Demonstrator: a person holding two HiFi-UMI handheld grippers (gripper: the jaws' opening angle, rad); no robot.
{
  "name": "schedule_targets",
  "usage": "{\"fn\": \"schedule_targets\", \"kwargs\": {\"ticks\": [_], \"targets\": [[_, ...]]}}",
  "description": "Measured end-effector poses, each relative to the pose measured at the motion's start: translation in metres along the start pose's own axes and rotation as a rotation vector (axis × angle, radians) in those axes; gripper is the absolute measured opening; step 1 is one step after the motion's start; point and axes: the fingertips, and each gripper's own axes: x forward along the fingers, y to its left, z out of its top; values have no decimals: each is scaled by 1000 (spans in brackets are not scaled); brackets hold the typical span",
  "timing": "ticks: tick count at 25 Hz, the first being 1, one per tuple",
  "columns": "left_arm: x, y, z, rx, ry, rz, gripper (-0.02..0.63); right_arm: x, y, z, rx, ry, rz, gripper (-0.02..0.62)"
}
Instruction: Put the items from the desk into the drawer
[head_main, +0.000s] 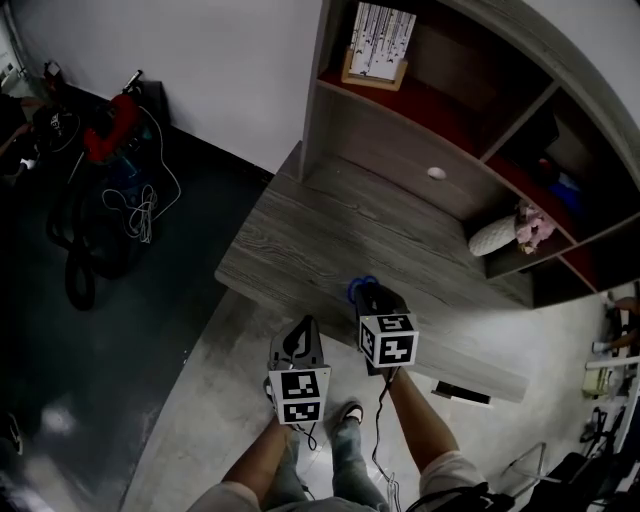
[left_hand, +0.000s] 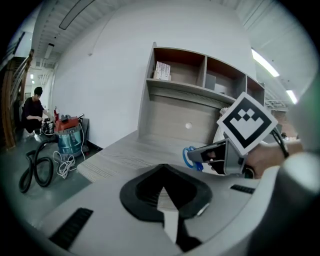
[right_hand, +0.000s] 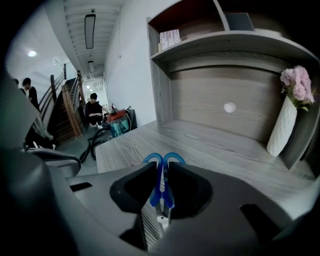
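Note:
My right gripper (head_main: 372, 296) hangs over the near edge of the grey wooden desk (head_main: 330, 235), shut on blue-handled scissors (head_main: 361, 287). In the right gripper view the scissors (right_hand: 163, 175) stand between the jaws with their handle loops pointing away over the desk. The left gripper view shows the same scissors (left_hand: 190, 158) sticking out of the right gripper (left_hand: 212, 154). My left gripper (head_main: 298, 338) is left of it, off the desk's front edge, its jaws together with nothing between them. A drawer front with a white knob (head_main: 436, 173) looks closed at the back of the desk.
A white vase with pink flowers (head_main: 497, 235) stands at the desk's back right. Shelves above hold a book (head_main: 380, 42). A red vacuum cleaner with hose and cables (head_main: 105, 140) sits on the dark floor to the left, with a crouching person (left_hand: 34, 111) beside it.

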Motion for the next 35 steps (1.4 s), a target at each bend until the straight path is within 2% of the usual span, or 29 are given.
{"fn": "schedule_targets", "kwargs": {"ticks": [11,20,25,35], "targets": [[-14,-57,19,72,-23,-81,-2,-78,-32,14,56,-148,-64,71],[-28,-130,29,128,-22,-203,-2,-169,-71,10,133,-278,-132,69],[-37,-182,26,168,-21,-293,-2,-223,-103,-9,212,-350,-197,69],[-55,-283,3,254,18,-469,-2,-312,-160,-73,374,-387,-370,69]]}}
